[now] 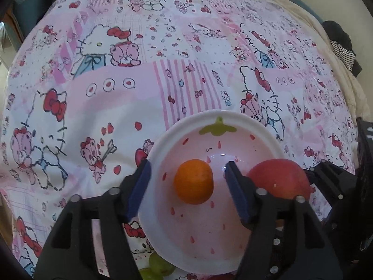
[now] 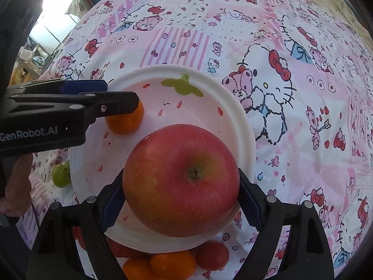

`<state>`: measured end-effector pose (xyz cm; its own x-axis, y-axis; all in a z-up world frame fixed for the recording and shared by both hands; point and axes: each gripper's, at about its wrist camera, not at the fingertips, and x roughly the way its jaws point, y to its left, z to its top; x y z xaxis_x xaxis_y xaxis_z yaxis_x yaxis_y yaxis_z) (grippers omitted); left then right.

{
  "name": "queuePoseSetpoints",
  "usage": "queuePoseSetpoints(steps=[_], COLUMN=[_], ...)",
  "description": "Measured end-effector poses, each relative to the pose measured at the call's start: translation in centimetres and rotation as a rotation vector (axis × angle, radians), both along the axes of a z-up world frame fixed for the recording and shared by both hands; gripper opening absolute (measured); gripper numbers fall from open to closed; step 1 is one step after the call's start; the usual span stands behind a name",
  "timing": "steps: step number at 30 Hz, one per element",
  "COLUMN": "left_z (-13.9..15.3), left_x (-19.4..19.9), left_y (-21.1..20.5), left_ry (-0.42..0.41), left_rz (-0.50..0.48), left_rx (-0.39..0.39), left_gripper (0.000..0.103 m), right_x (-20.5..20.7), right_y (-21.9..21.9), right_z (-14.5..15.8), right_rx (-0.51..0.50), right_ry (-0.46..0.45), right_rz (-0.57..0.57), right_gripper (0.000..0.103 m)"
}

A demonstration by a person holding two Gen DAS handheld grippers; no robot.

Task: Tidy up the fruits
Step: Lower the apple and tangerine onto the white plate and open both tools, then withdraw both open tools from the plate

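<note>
My left tool (image 1: 186, 182) is spread around the orange (image 1: 193, 181); my right tool (image 2: 180, 200) pinches the apple (image 2: 180, 179) above the plate (image 2: 242, 121).

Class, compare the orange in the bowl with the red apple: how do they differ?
The orange looks clearly smaller than the apple. The orange lies free on the bowl floor between the left tool's open fingers; the apple is clamped in the right tool above the bowl. Both are round.

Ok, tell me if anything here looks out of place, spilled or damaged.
Nothing looks spilled or damaged. The orange lies in the bowl, and the apple sits between the right hand-held gripper's fingers. Green grapes and other small fruit remain on the cloth outside the bowl.
</note>
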<state>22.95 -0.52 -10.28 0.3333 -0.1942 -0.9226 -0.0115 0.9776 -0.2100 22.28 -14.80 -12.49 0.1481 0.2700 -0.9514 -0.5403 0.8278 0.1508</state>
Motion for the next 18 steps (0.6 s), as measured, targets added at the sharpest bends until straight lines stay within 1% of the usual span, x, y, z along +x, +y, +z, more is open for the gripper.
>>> queuePoseSetpoints(steps=[2,4,6,8,10,12,15,18], left_z=[0.6,1.0,1.4,1.8,2.0,2.3,2.9,3.3], left_x=[-0.2,-0.2,-0.2,-0.3,-0.4,-0.5,-1.0,-1.8], left_y=[0.0,0.2,0.5,0.7,1.2,1.8,2.4,2.9], left_ry=[-0.026,-0.041,-0.054,-0.065,-0.071,-0.071,-0.091,-0.094], left_rz=[-0.005,0.002,0.006,0.010,0.024,0.036,0.060,0.078], left_rx=[0.013,0.004,-0.003,0.012,0.018,0.007,0.005,0.005], left_gripper=[0.070,0.070,0.070,0.070,0.070,0.070,0.070,0.071], right_x=[-0.1,-0.2,-0.4,-0.4,-0.3,-0.3,-0.5,-1.1], right_y=[0.0,-0.1,-0.2,-0.4,-0.5,-0.7,-1.1,-1.5], right_z=[0.1,0.2,0.9,2.0,2.1,2.0,2.2,3.1], right_rx=[0.001,0.007,0.025,0.051,0.045,0.038,0.035,0.048], right_ry=[0.004,0.003,-0.017,-0.061,-0.056,-0.052,-0.067,-0.089], right_rz=[0.006,0.016,0.027,0.026,0.024,0.024,0.018,0.012], right_gripper=[0.088,0.090,0.103,0.103,0.103,0.103,0.103,0.103])
